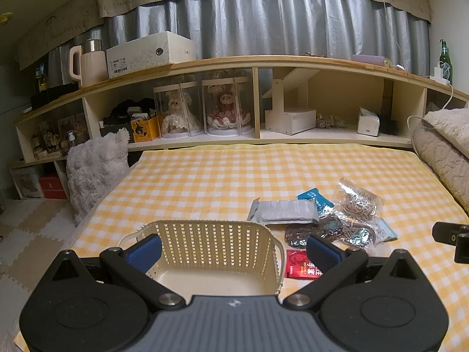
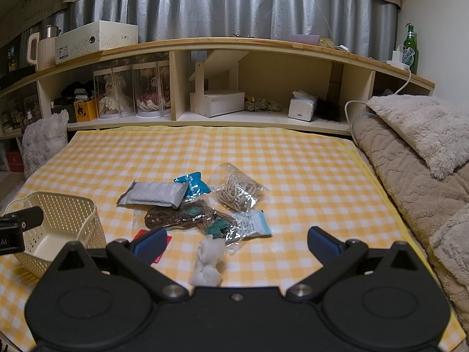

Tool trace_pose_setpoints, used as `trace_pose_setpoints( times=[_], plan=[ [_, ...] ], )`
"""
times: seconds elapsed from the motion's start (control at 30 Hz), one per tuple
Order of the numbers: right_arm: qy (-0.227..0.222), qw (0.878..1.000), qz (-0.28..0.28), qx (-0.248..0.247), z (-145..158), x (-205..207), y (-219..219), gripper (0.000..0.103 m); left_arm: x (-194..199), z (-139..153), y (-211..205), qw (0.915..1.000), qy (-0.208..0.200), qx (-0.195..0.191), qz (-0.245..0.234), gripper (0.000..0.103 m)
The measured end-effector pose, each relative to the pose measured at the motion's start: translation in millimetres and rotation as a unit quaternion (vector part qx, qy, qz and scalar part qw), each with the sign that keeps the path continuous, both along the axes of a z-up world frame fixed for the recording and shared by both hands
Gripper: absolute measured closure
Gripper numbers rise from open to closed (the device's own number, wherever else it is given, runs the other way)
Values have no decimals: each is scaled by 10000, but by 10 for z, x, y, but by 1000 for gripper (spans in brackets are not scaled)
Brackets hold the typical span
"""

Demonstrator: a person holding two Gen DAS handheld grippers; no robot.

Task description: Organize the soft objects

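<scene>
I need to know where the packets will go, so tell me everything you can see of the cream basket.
The cream basket is a rectangular plastic tub with lattice-perforated walls, a solid floor, a rolled rim and a thin loop handle at one end. It stands upright and empty on the yellow checked cloth, left of the pile of packets. Nothing visibly touches it but the cloth. The left gripper hangs open before it.

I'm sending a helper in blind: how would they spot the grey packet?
On the yellow checked cloth, right of the cream plastic basket, lies a pile of small bags. The flat grey foil packet sits at its left edge, the only opaque grey one.
</scene>
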State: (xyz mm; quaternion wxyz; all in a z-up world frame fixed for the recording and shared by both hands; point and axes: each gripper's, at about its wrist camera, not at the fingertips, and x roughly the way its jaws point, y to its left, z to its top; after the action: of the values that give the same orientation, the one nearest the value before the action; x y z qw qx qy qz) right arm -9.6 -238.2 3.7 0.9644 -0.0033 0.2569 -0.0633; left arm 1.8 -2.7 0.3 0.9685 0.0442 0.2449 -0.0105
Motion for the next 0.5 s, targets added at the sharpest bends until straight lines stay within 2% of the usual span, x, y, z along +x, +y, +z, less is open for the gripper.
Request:
trace_pose_setpoints(
  times=[0.5],
  plan=[
    [-10,10000,-1,-5,11,-2,-3,0,-6,1,5,10000,-19,-1,-4,0]
  ],
)
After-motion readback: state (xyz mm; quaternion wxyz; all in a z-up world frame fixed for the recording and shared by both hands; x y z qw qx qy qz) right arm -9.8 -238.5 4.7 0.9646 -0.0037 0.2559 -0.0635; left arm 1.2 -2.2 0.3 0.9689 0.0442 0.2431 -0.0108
